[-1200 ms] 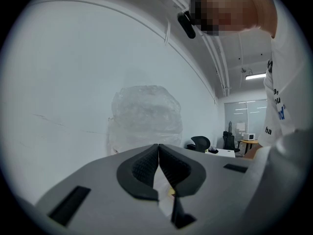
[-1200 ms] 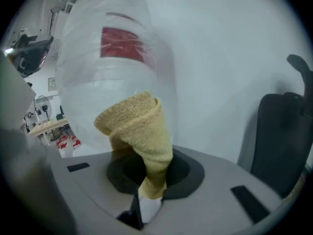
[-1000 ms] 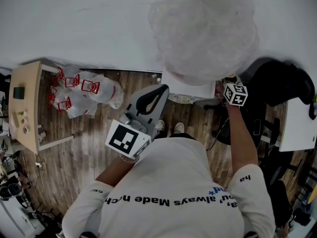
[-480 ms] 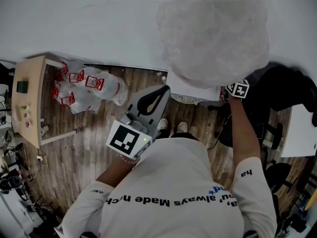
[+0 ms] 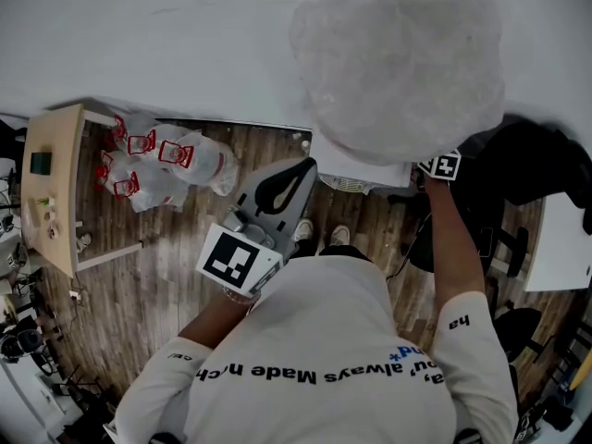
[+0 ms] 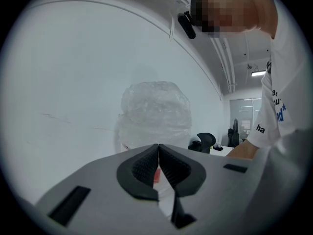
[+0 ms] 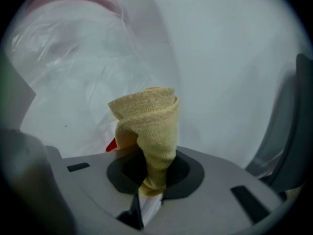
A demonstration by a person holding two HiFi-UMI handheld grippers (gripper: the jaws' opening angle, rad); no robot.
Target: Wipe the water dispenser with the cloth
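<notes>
The water dispenser (image 5: 398,63) fills the far right of my head view, its bottle shrouded in crinkled clear plastic (image 7: 73,67) against a white wall (image 5: 139,44). My left gripper (image 6: 158,153) sits nearer and to the left, fingers (image 6: 142,165) closed on nothing. My right gripper (image 7: 149,173) pinches a folded yellow woven cloth (image 7: 149,126) up by the plastic, possibly touching it. The shirt (image 5: 324,340) reads "always Made", and the sleeve (image 5: 458,324) reads "ha".

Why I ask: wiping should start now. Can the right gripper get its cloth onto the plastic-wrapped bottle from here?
Probably yes: the right gripper is shut on the cloth, and the plastic-wrapped bottle sits close ahead to its left with nothing visible between them.
</notes>
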